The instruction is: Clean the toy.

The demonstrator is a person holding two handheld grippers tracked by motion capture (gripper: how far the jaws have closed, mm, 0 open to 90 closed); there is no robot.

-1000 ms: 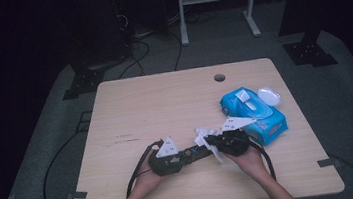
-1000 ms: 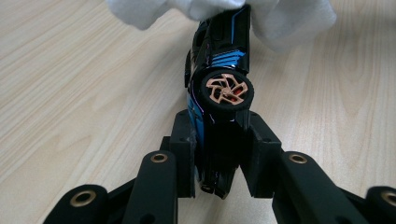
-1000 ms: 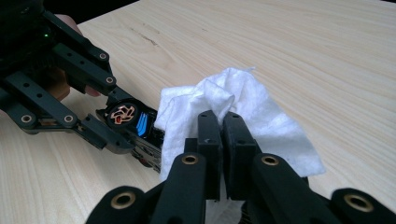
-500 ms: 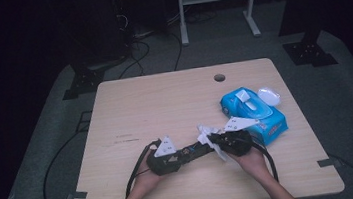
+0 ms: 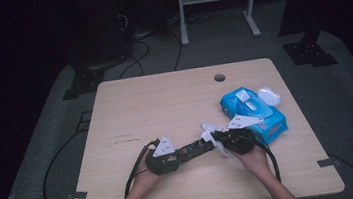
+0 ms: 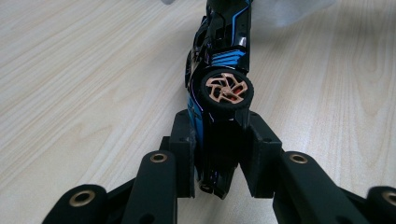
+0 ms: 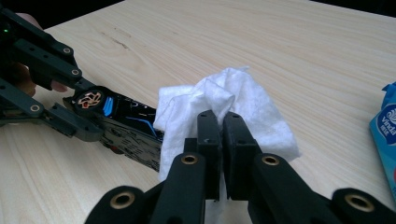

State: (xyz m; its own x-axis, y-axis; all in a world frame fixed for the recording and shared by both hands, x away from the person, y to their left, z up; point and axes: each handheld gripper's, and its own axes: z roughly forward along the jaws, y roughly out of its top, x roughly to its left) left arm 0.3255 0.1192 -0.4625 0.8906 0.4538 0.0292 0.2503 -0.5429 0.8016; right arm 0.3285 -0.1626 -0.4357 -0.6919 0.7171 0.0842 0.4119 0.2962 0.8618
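A black-and-blue toy car [image 6: 219,56] hangs near the table's [image 5: 165,106] front edge, its tail clamped in the left gripper [image 6: 219,154], its nose touching a white wipe [image 7: 229,105] pinched in the tightly closed right gripper [image 7: 223,140]. The wiping step looks to be under way; the next stroke likely calls for a steady hold while the wipe slides along the body. A blue wipes pack [image 5: 252,113] crowds the right edge; open room lies toward the left and far edges.
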